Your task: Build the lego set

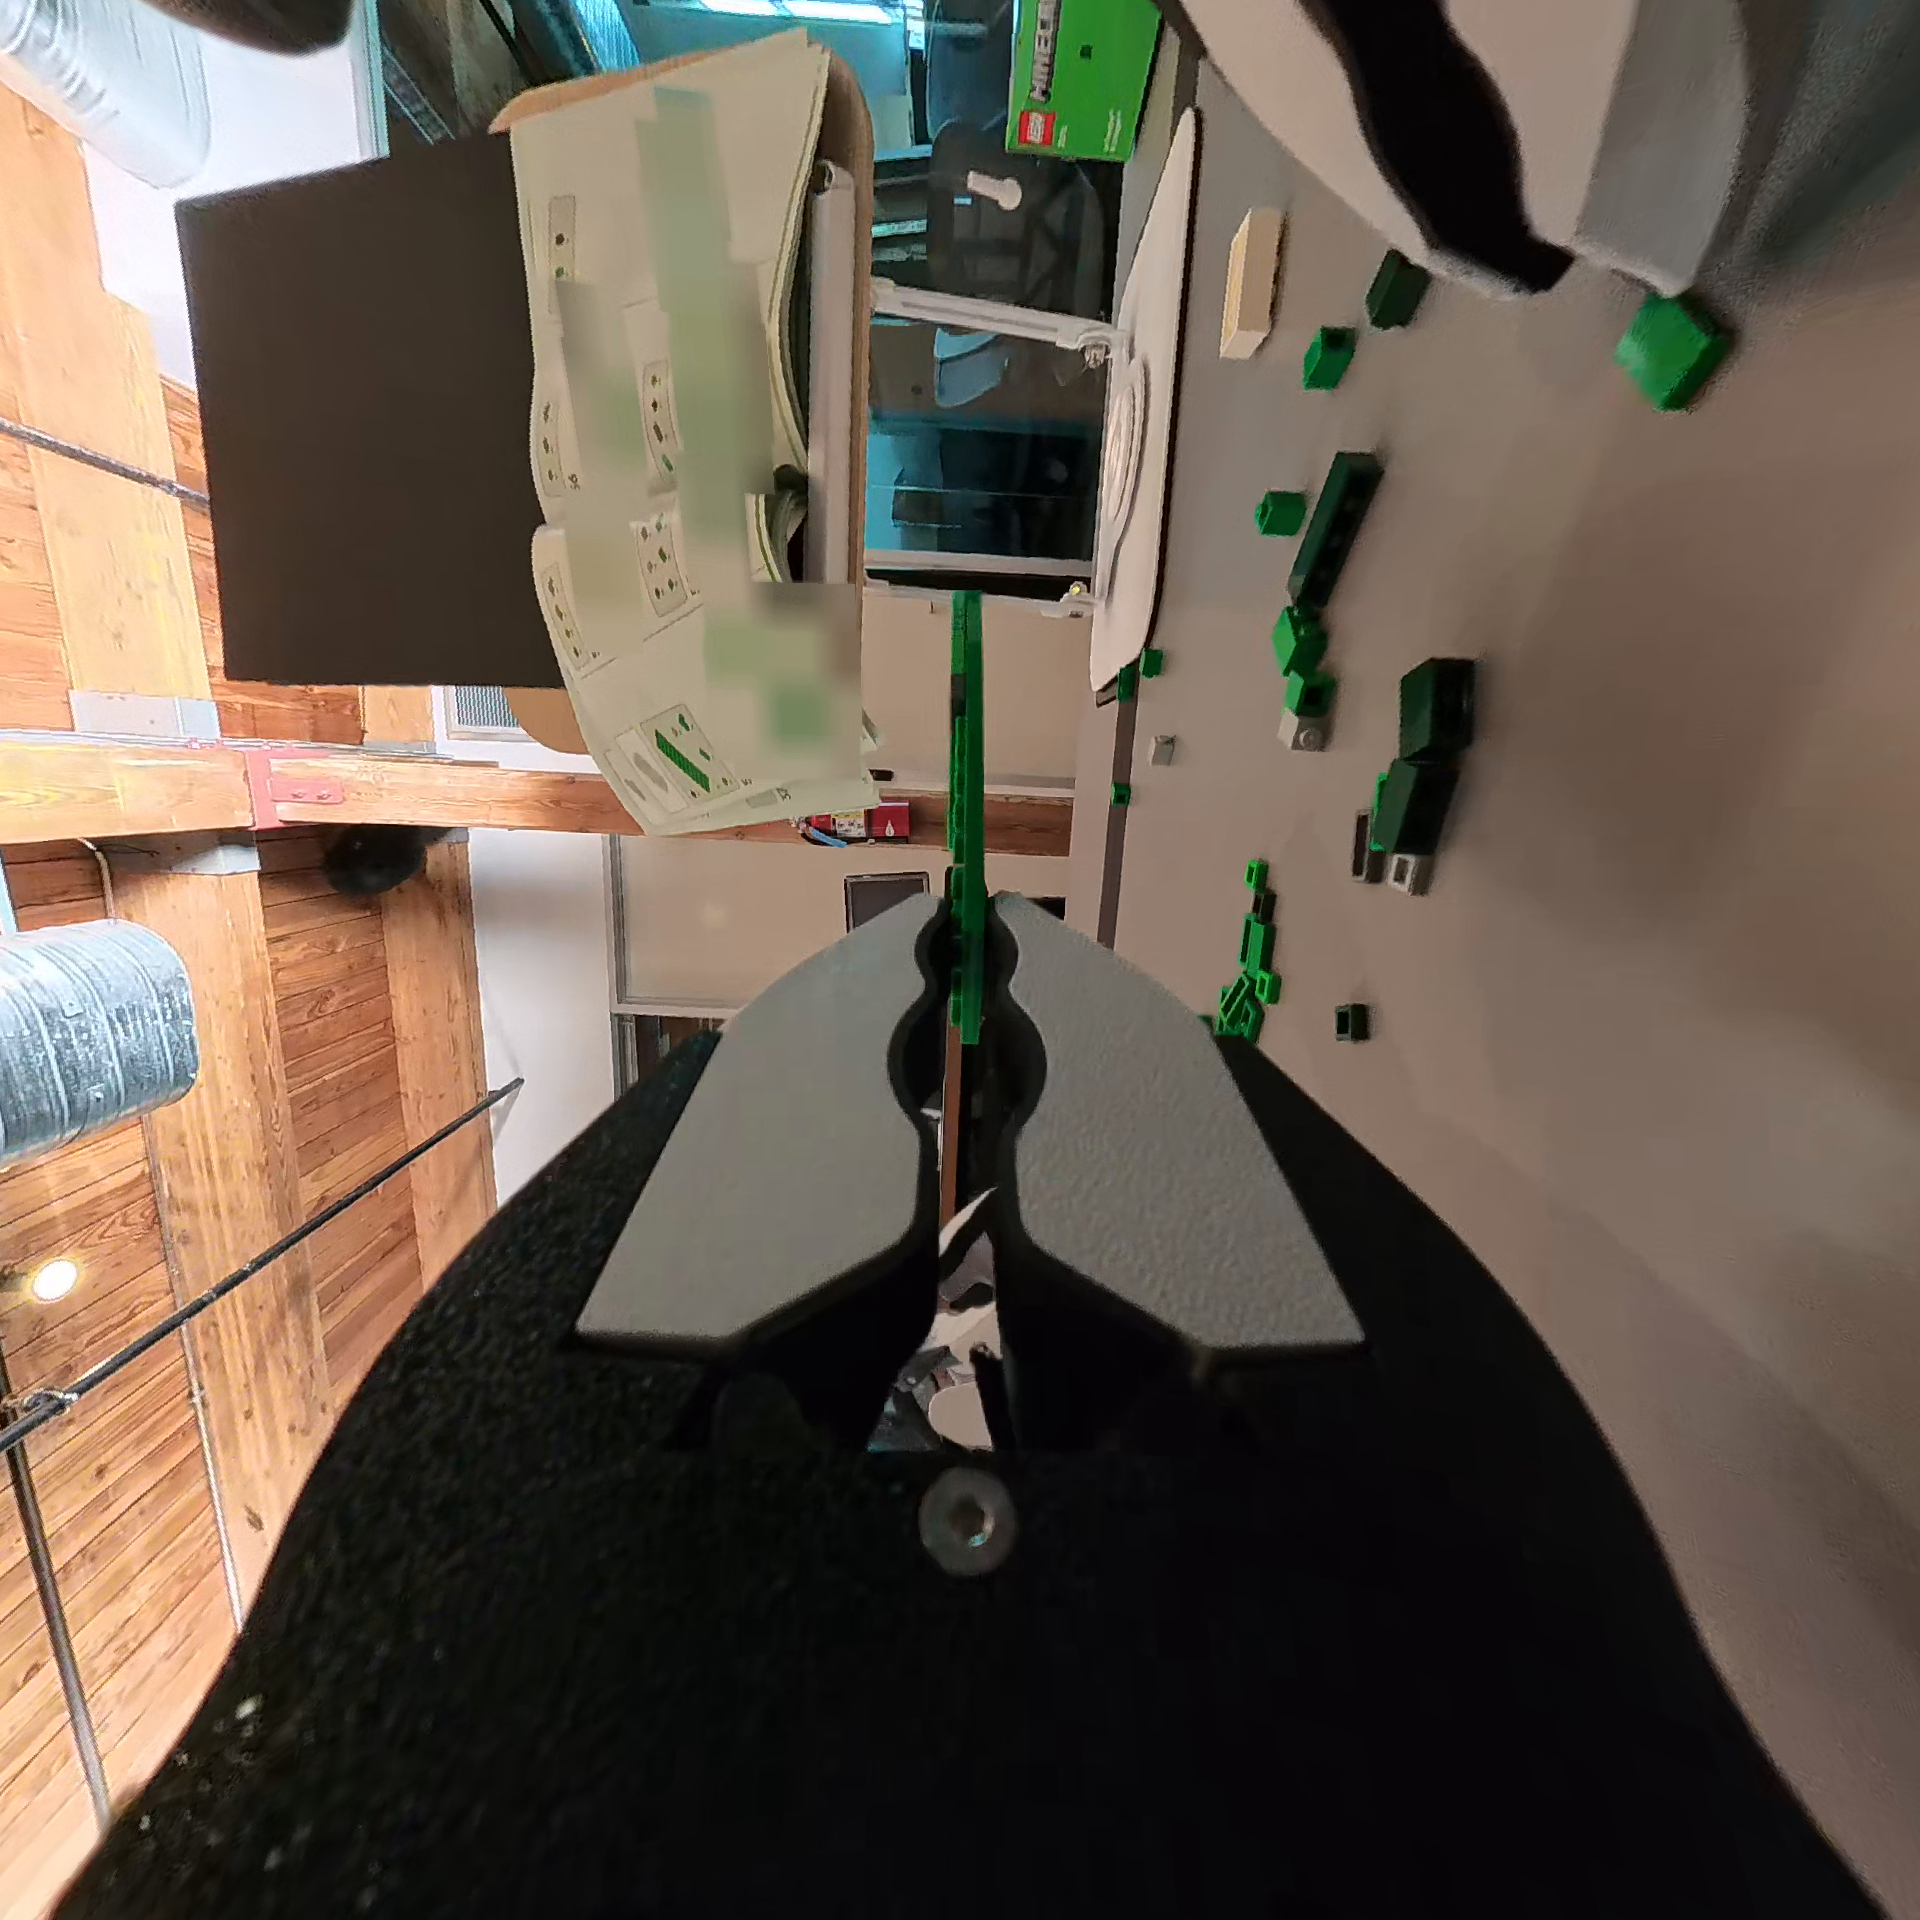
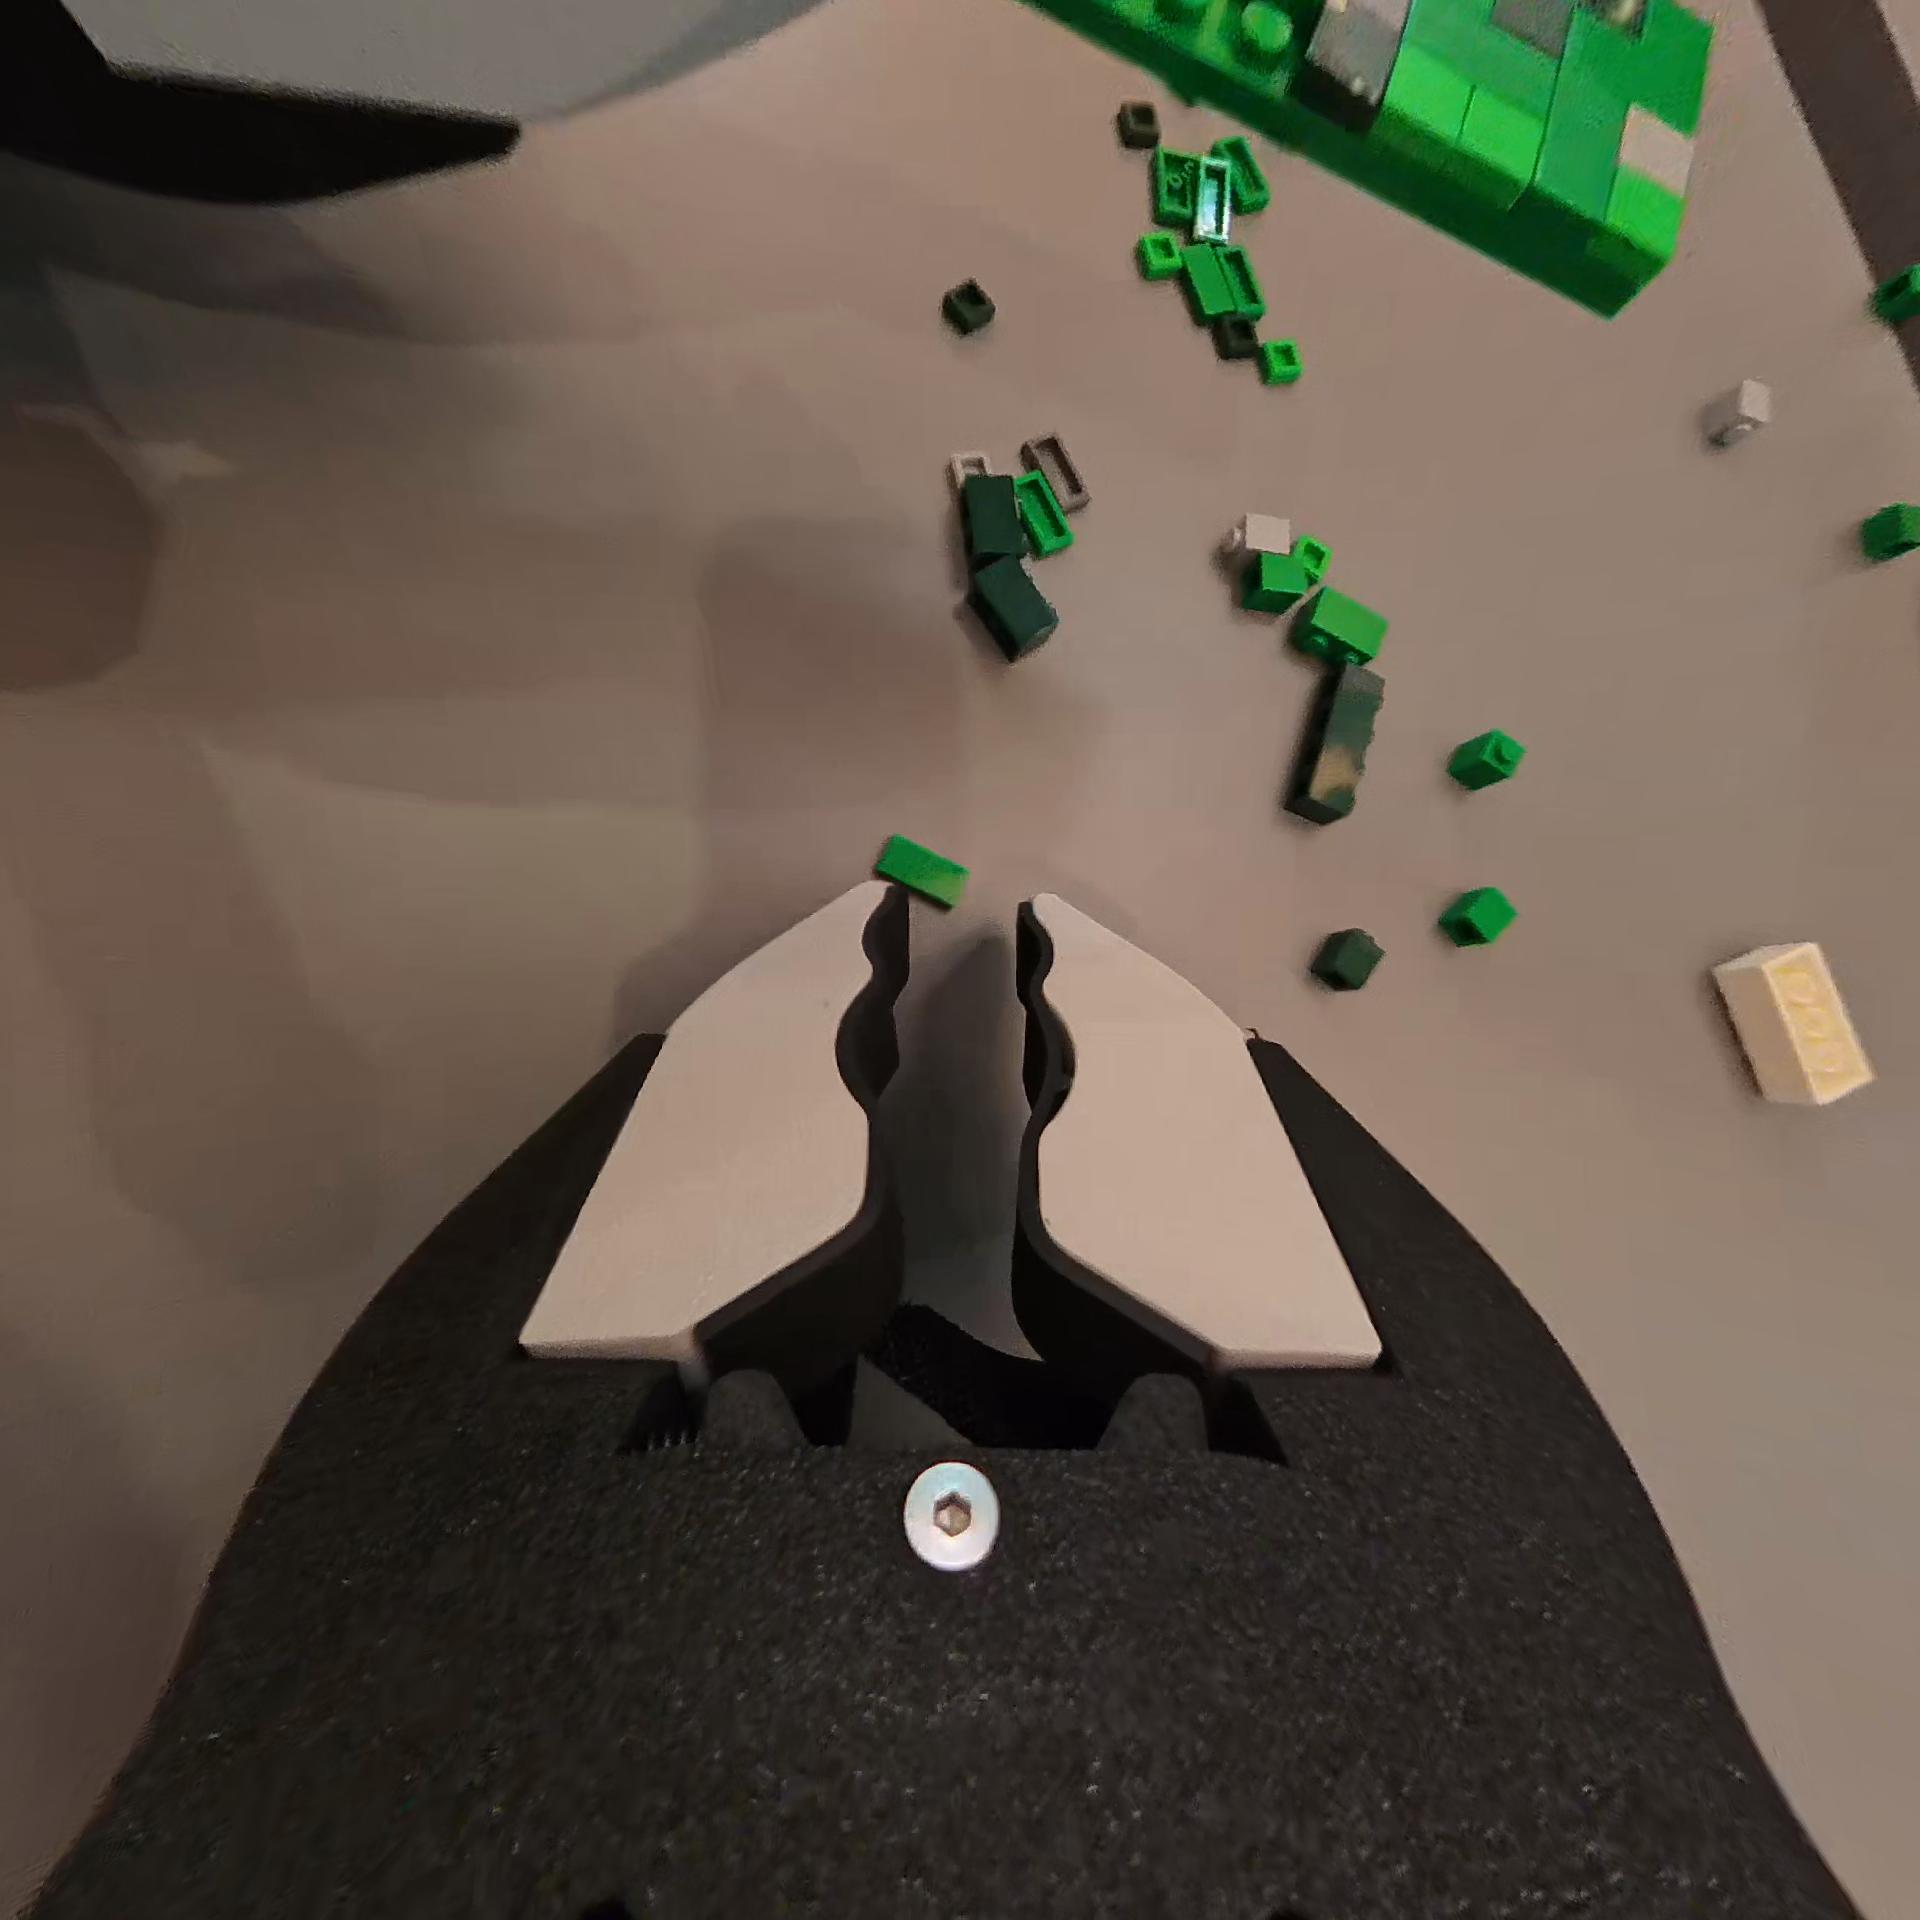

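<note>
Left gripper point(image 1: 968, 914) jaws clamped on one green plate point(image 1: 966, 727); right gripper point(image 2: 961, 904) jaws narrowly parted, empty, above one flat green tile point(image 2: 921, 871) on the desk point(image 2: 520, 727).

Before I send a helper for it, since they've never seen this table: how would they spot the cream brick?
On the grey table, look past the scattered green pieces to the edge of the spread, to the right of the right gripper in its view. The cream brick lies there alone, the only pale yellowish piece, bigger than the small green cubes nearby.

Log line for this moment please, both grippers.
left gripper: shut on green plate, raised edge-on | right gripper: open, empty, beside small green tile | loose bricks on table
</note>
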{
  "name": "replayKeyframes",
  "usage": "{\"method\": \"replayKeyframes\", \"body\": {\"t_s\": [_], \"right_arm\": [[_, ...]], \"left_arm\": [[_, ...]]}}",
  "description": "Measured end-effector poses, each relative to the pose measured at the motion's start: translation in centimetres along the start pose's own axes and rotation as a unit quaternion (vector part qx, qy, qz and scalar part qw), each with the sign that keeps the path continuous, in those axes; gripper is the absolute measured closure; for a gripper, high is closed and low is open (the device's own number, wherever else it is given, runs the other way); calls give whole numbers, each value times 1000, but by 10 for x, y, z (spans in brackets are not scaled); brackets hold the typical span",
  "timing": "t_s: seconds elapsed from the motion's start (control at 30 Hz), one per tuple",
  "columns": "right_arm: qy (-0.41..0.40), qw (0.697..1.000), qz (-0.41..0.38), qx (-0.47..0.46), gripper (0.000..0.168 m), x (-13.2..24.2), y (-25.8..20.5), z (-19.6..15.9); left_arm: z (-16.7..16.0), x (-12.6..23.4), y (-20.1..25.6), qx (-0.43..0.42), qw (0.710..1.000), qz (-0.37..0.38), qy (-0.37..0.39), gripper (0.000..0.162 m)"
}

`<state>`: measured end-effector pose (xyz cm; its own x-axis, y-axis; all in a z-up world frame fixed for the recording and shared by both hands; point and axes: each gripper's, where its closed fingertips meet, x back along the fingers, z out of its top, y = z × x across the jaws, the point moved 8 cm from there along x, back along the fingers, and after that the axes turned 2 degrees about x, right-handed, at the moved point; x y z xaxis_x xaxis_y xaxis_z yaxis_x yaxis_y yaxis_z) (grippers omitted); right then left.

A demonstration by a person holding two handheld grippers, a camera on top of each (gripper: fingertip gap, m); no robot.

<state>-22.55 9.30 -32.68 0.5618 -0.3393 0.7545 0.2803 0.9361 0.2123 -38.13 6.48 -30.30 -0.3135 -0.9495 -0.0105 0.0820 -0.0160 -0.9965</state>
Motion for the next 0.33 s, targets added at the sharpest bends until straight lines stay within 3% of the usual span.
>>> {"method": "replayKeyframes", "body": {"t_s": [0.13,0.2,0.33], "right_arm": [[19,998,50,32,150,-1,-3,3],[29,991,78,106,148,1,-1,5],[78,948,151,269,156,11,12,6]], "left_arm": [[4,1,1,-7,1000,-7,15,159],[5,3,1,-4,999,-16,28,159],[7,7,0,7,998,-40,55,158]]}}
